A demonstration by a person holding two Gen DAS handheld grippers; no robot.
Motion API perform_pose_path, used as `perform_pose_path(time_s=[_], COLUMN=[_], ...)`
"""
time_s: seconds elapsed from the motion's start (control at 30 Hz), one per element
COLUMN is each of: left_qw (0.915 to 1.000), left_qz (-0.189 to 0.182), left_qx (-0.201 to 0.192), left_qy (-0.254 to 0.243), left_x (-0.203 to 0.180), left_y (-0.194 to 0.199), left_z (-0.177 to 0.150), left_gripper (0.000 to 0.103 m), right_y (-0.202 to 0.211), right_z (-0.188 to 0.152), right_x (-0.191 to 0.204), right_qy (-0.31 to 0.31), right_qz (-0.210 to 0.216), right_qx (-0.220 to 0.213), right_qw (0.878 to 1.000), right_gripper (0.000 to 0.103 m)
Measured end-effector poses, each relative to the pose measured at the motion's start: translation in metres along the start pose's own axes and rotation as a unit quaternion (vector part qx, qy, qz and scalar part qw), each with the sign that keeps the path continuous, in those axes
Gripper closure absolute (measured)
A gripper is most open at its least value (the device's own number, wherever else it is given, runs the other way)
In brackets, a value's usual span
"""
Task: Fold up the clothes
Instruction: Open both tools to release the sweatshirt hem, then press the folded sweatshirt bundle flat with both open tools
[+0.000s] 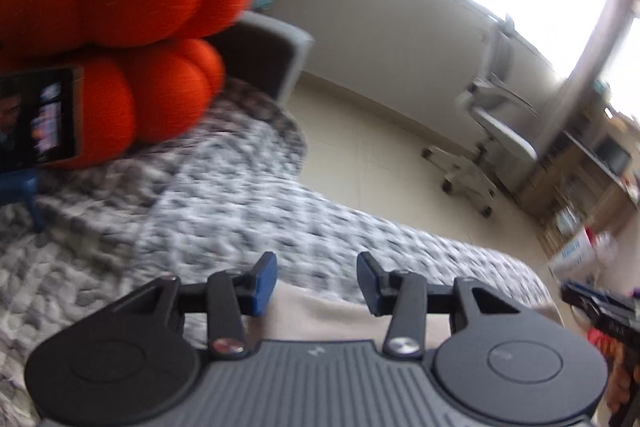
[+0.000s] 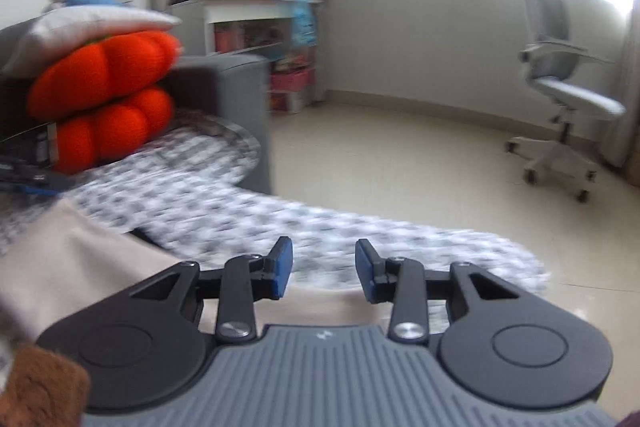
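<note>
**Helper:** Beige cloth down there, is that the piece you're folding?

**Me:** Yes. That plain beige fabric garment [image 2: 72, 259] lies flat on the grey-and-white knitted blanket [image 2: 224, 203], at about six o'clock under my right claw [image 2: 324, 269] and spreading out toward nine. In the left wrist view the same cloth [image 1: 320, 311] sits right beneath my left claw [image 1: 316, 283].

**Helper:** Are you holding it?

**Me:** No. Both claws stand with their blue pads apart and nothing between them; the cloth is below the fingers, not pinched. I judge both edges have been set down so the fold can rest on its own.

**Helper:** Why both hands side by side?

**Me:** I'd guess so the two corners of one edge land evenly. My right claw shows at four o'clock in the left view [image 1: 600, 307], close by.

**Helper:** And the orange thing?

**Me:** An orange lobed plush cushion [image 2: 104, 95], stacked at ten o'clock under a grey pillow [image 2: 92, 23], well away from the garment, so the working patch of blanket stays free.

**Helper:** Anything in the way?

**Me:** A brown furry object [image 2: 40, 387] sits at seven o'clock by my right claw; too blurred to name. The grey office chair [image 2: 568, 107] is far off on the floor.
</note>
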State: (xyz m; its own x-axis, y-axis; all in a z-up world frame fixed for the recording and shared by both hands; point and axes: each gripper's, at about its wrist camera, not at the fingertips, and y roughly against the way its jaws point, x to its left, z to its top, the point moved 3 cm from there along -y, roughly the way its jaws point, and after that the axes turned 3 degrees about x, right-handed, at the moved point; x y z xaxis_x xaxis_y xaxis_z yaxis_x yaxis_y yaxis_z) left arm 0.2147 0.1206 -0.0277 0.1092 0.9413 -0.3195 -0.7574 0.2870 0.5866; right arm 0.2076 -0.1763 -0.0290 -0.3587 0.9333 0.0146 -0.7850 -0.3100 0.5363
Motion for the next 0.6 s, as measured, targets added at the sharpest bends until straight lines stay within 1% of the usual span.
perform_pose_path(time_s=[0.1,0.17,0.2,0.23,0.3,0.43,0.5,0.57,0.6], left_qw=[0.9979,0.9953,0.9941,0.9929,0.9908,0.9917,0.9921,0.9927,0.9924], left_qz=[-0.014,-0.015,-0.011,-0.006,0.008,0.011,0.012,-0.003,-0.009], left_qx=[0.035,0.057,0.063,0.068,0.069,0.066,0.063,0.056,0.055], left_qy=[-0.053,-0.077,-0.088,-0.098,-0.117,-0.109,-0.108,-0.107,-0.109], left_x=[-0.035,-0.047,-0.051,-0.054,-0.056,-0.052,-0.055,-0.061,-0.064], left_y=[-0.017,-0.03,-0.036,-0.042,-0.05,-0.054,-0.051,-0.047,-0.047], left_z=[-0.021,-0.034,-0.039,-0.043,-0.047,-0.042,-0.04,-0.041,-0.042], left_gripper=[0.058,0.058,0.058,0.058,0.057,0.056,0.056,0.055,0.052], right_y=[-0.014,-0.024,-0.03,-0.036,-0.05,-0.058,-0.058,-0.056,-0.056], right_z=[-0.008,-0.012,-0.015,-0.017,-0.023,-0.019,-0.02,-0.021,-0.021], right_x=[0.034,0.054,0.06,0.065,0.067,0.066,0.07,0.071,0.071], right_qy=[0.026,0.041,0.047,0.053,0.045,0.026,0.036,0.032,0.028], right_qz=[0.05,0.062,0.061,0.06,0.043,0.018,0.007,0.002,0.005], right_qx=[0.027,0.042,0.054,0.065,0.084,0.081,0.074,0.072,0.072], right_qw=[0.998,0.996,0.996,0.995,0.995,0.996,0.997,0.997,0.997], right_gripper=[0.064,0.064,0.064,0.066,0.068,0.069,0.069,0.069,0.068])
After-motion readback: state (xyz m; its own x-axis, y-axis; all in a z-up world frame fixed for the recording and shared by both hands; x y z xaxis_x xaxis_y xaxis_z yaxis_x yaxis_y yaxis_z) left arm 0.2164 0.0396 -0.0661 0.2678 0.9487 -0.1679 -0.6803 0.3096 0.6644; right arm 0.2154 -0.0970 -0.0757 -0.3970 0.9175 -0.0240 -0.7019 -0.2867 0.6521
